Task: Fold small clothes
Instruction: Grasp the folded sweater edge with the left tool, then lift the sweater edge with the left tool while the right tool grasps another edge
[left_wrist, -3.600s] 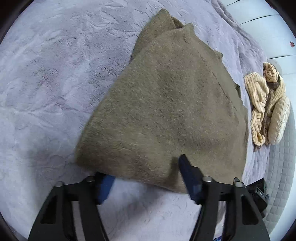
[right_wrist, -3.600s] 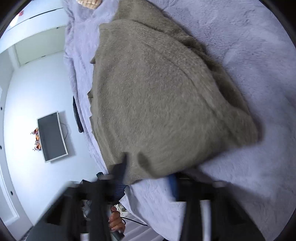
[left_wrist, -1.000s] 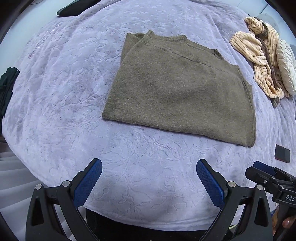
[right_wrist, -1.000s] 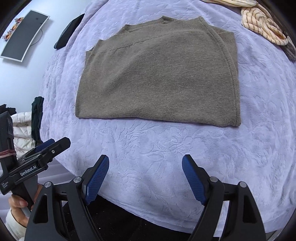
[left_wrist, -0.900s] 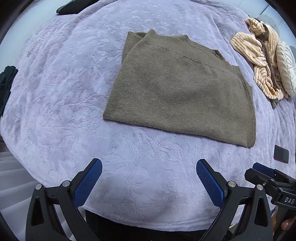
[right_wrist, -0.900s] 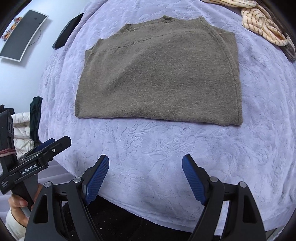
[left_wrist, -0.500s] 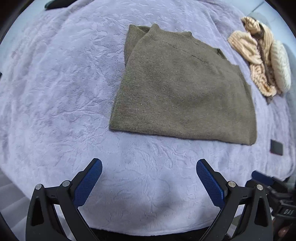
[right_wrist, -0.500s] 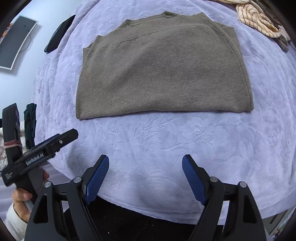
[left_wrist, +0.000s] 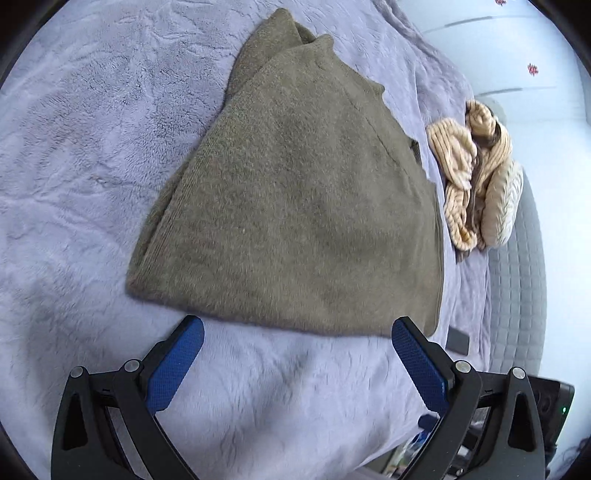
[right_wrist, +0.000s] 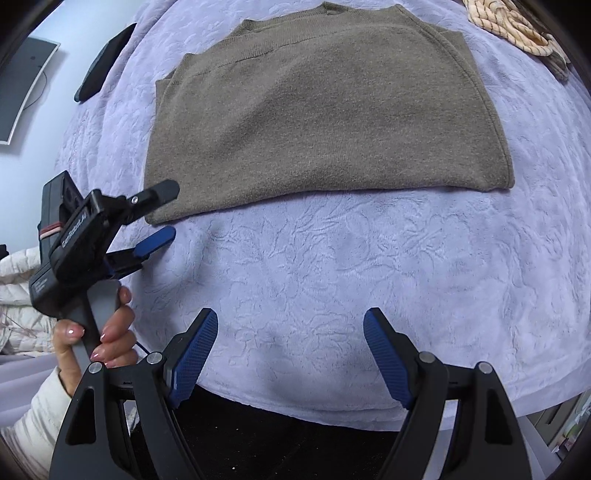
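A: State the work surface.

B: A bed under a lilac embossed blanket (right_wrist: 332, 266); a dark screen (right_wrist: 22, 88) hangs on the pale wall behind; a cream knit bundle (left_wrist: 476, 173) lies at the far side, apart from the work.

A: State gripper condition.

B: My left gripper (left_wrist: 295, 350) has its jaws spread wide with nothing between them; the blue pads (left_wrist: 173, 365) sit low over the blanket. My right gripper (right_wrist: 288, 350) is likewise spread and empty.

A: Locate the garment.

B: The olive sweater (right_wrist: 325, 118) lies flat on the blanket, sleeves tucked in, directly ahead of both grippers; its long axis runs across my view, hem edge nearest me, collar farthest.

A: Which hand is nearer?

B: The left; its jaws stand just short of the hem at the sweater's left corner; the right is held well back from the hem.

A: Hand pose?

B: My left hand (right_wrist: 107, 332) grips the handle upright, fingers wrapped; the tool points forward and low; I judge the hem corner is the next target.
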